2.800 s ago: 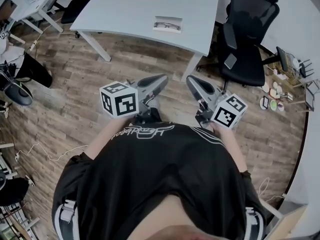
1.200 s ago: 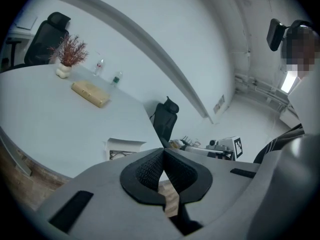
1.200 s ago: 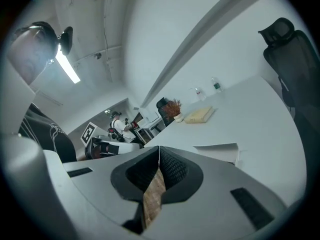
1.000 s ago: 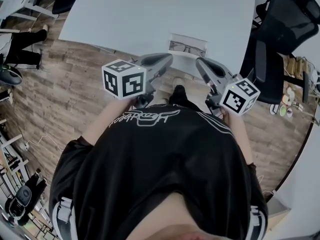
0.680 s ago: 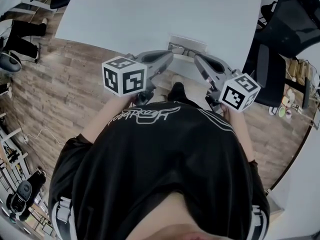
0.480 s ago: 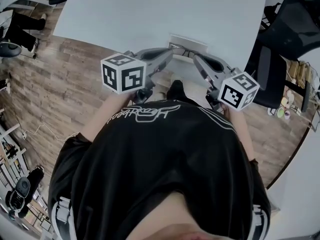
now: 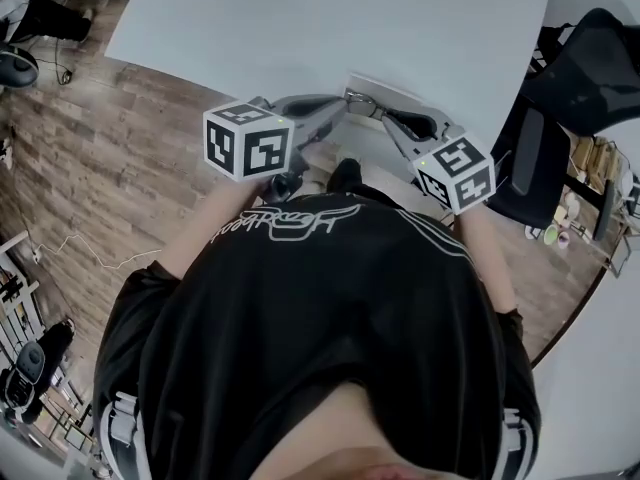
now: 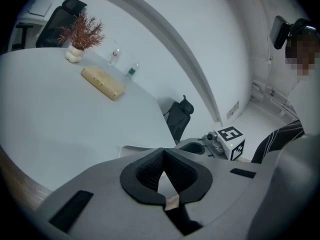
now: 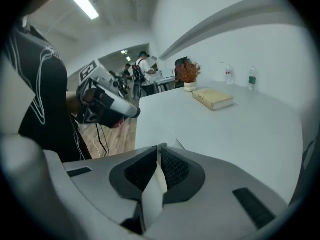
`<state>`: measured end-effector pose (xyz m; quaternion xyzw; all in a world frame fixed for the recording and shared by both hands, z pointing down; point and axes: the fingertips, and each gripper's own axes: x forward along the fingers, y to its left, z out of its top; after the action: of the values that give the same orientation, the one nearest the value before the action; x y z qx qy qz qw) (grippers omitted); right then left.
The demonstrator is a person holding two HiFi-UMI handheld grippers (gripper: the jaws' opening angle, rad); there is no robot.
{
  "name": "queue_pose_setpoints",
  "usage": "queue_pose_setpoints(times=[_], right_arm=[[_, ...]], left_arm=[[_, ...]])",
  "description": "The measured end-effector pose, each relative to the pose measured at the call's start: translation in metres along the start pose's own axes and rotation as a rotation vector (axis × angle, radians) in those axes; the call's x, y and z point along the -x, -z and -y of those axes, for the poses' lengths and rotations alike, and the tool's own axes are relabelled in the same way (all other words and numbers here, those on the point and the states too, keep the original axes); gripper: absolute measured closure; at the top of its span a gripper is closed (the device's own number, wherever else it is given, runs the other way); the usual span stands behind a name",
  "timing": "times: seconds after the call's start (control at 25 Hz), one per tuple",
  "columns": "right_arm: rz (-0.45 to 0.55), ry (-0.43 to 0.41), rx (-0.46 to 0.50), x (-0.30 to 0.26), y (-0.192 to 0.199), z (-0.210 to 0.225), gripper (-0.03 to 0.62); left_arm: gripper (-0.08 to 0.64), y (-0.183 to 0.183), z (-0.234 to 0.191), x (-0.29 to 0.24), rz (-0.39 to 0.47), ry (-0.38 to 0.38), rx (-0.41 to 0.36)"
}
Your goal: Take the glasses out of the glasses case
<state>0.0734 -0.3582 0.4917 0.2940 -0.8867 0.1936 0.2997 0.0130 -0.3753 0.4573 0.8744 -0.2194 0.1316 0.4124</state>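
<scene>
An open white glasses case (image 7: pixel 388 89) lies at the near edge of the white table (image 7: pixel 300 18). Dark-framed glasses (image 7: pixel 363 107) show inside it, partly hidden by the gripper tips. My left gripper (image 7: pixel 338 106) points at the case's left end, jaws shut and holding nothing (image 8: pixel 162 151). My right gripper (image 7: pixel 386 117) points at the case from the right, also shut and holding nothing (image 9: pixel 159 148). The two tips stand close together just in front of the case. A pale strip of the case (image 8: pixel 134 149) shows past the left jaws.
A tan book (image 8: pixel 102 82) lies far across the table, with a dried plant in a white pot (image 8: pixel 80 34) and small bottles (image 8: pixel 131 69) behind it. A black office chair (image 7: pixel 580 78) stands to the right of the table. Wood floor (image 7: pixel 100 138) lies to the left.
The person has walked up to the table. Both grippers have moved forward until their tips are at the glasses case; both stayed shut.
</scene>
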Motion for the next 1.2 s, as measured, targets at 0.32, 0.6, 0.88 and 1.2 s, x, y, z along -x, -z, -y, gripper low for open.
queue_pose_setpoints(times=[0.32,0.6,0.88,1.2], right_arm=[[-0.259,0.026,0.294,-0.032,0.029,0.011,0.581],[-0.337,0.034,0.387,-0.045,0.038,0.015,0.58],[-0.417,0.063,0.469,-0.058,0.049,0.022,0.58],[-0.455,0.073,0.488,-0.066,0.057,0.026,0.58]], left_arm=[[0.554,-0.002,-0.01,0.01,0.018,-0.011,0.022],[0.554,0.0,-0.019,0.017,0.039,-0.032,0.049],[0.554,0.005,-0.025,0.023,0.041,-0.044,0.057],[0.554,0.006,-0.028,0.024,0.04,-0.047,0.064]])
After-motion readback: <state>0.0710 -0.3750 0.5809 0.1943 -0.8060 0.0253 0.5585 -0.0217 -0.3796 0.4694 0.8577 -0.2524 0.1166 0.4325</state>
